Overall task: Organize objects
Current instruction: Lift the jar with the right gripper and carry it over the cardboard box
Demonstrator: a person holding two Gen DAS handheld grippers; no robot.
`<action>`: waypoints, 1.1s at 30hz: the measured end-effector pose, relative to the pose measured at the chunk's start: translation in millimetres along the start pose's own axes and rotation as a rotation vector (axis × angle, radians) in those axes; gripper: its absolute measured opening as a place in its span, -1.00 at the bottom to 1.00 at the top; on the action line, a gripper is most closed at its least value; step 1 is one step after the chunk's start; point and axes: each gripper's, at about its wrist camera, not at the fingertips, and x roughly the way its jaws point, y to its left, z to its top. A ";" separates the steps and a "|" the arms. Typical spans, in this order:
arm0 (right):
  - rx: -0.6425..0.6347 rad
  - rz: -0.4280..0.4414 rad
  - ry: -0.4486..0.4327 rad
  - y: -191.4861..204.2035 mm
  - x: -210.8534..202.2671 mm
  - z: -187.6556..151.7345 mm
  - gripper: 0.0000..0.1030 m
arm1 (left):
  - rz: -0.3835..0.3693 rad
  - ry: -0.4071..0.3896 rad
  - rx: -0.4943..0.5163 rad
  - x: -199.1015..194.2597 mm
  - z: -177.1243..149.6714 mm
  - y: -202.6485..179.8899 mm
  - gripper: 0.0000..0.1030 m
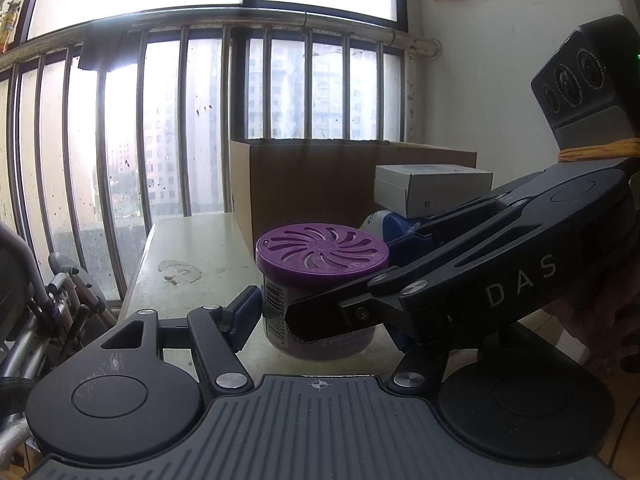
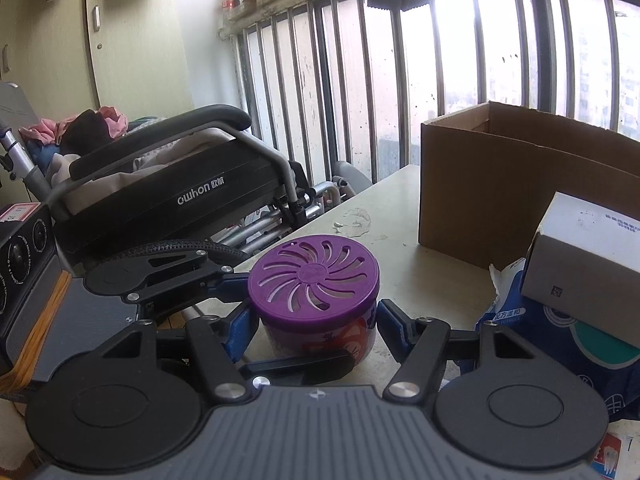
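A round jar with a purple vented lid (image 1: pixel 322 254) stands on the pale table (image 1: pixel 188 248); it also shows in the right wrist view (image 2: pixel 314 276). My left gripper (image 1: pixel 320 316) straddles the jar, its blue pads (image 1: pixel 244 316) close to the sides; its right finger is hidden behind my other gripper. My right gripper (image 2: pixel 312 328) also straddles the jar, jaws apart, with a small gap at each blue pad (image 2: pixel 240 330). In the right wrist view the left gripper's fingers (image 2: pixel 224 280) reach the jar from the left.
An open cardboard box (image 2: pixel 500 200) stands behind the jar near the window bars. A white carton (image 2: pixel 588 252) lies on a blue tissue pack (image 2: pixel 560 336) to the right. A folded wheelchair (image 2: pixel 168 192) stands left of the table edge.
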 end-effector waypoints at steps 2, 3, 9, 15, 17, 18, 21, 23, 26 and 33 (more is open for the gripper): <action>-0.002 -0.004 -0.010 1.2 -5.2 3.3 0.33 | -0.001 -0.009 0.007 -2.1 6.0 -2.0 0.25; -0.006 -0.005 -0.015 1.7 -8.5 5.3 0.33 | -0.002 -0.014 0.013 -3.4 9.1 -3.1 0.25; -0.017 -0.015 -0.051 2.2 -29.0 22.6 0.33 | -0.015 -0.048 0.038 -7.5 32.2 -7.5 0.25; -0.034 -0.035 -0.086 -1.2 -48.8 47.7 0.33 | -0.027 -0.081 0.062 -6.3 61.5 -12.2 0.25; -0.035 -0.046 -0.097 -3.9 -56.3 57.0 0.33 | -0.038 -0.092 0.075 -2.7 73.3 -15.6 0.25; -0.039 -0.052 -0.100 -5.9 -60.0 61.6 0.33 | -0.042 -0.099 0.084 -0.6 78.3 -17.4 0.25; -0.037 -0.069 -0.110 -14.8 -69.5 75.8 0.33 | -0.056 -0.115 0.091 8.8 94.0 -21.5 0.25; -0.035 -0.080 -0.120 -22.1 -73.9 85.3 0.33 | -0.065 -0.124 0.086 16.1 104.3 -22.0 0.25; -0.027 -0.088 -0.124 -36.3 -76.4 101.4 0.33 | -0.076 -0.134 0.083 29.9 119.7 -21.6 0.25; 0.010 -0.110 -0.083 -76.2 -58.3 134.9 0.32 | -0.093 -0.086 0.056 76.5 146.9 -13.4 0.25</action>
